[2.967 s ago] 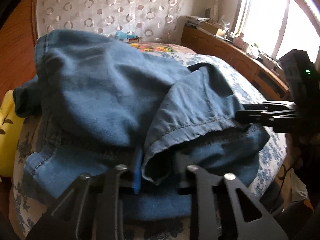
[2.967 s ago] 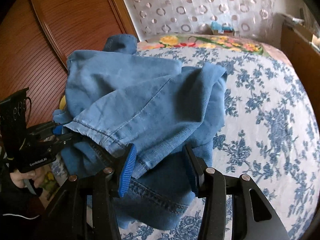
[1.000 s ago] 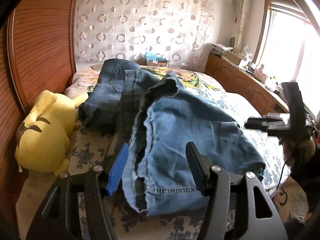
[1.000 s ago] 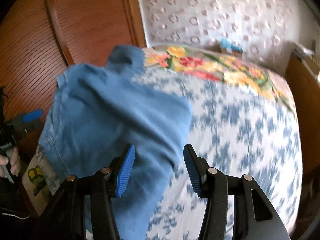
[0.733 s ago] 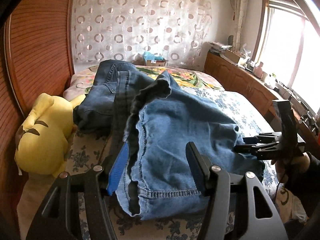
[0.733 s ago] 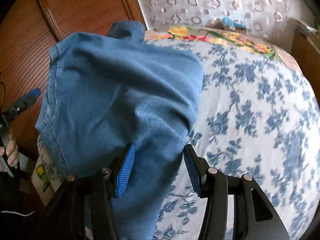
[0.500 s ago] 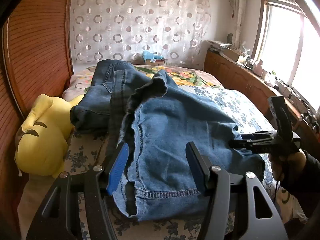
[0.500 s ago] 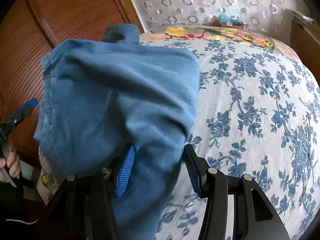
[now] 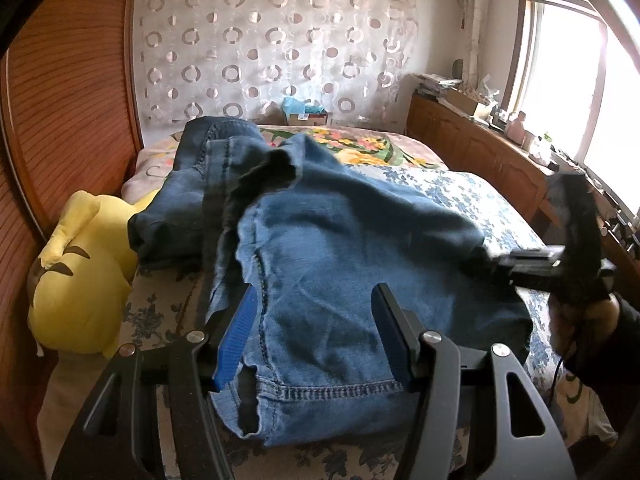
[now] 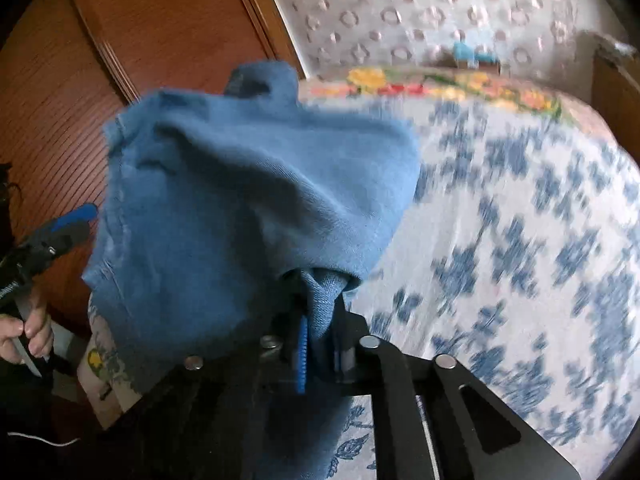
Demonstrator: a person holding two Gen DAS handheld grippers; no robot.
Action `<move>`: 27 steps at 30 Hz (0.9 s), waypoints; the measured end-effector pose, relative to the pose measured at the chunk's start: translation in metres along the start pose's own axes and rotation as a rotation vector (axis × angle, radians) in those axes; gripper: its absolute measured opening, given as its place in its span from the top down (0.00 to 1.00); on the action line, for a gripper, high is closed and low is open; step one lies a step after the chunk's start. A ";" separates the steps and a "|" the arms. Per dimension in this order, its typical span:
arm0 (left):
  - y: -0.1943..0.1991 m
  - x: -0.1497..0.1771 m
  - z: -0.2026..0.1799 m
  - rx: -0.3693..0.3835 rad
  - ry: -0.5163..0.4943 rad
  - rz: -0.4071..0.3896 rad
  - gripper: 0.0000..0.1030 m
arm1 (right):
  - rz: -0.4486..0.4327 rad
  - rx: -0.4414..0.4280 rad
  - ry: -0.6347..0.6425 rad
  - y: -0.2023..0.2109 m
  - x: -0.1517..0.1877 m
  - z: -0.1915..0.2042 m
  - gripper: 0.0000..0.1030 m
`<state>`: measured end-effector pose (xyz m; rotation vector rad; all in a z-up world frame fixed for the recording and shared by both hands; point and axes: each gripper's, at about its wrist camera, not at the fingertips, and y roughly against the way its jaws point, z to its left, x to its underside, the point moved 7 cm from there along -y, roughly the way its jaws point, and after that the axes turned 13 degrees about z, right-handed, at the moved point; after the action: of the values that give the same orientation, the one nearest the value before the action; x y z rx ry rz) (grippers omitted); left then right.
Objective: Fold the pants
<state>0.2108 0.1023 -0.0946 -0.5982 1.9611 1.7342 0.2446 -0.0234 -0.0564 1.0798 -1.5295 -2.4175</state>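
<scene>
Blue jeans lie bunched on the bed, with a stitched hem nearest me and darker denim folded behind. My left gripper hovers open just over the near hem; its blue pad does not press on cloth. My right gripper is closing, and its jaws pinch a fold at the right edge of the jeans. From the left wrist view, the right gripper meets the cloth at its right side. A hand holds the left gripper at the far left.
A yellow plush toy lies left of the jeans against the wooden wall panel. The blue-flowered bedspread stretches to the right. A wooden cabinet with clutter runs under the window.
The right gripper sank to the jeans' right edge and its jaws came together on the denim. The left gripper stayed open over the hem.
</scene>
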 end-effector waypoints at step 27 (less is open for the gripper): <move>-0.058 -0.061 -0.135 0.094 -0.176 0.043 0.41 | -0.066 0.282 -0.196 0.098 0.087 -0.201 0.72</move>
<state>0.2875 -0.0369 -0.0907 -0.3608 1.9314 1.6495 0.2725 -0.2613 -0.0717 0.9722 -1.9763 -2.4679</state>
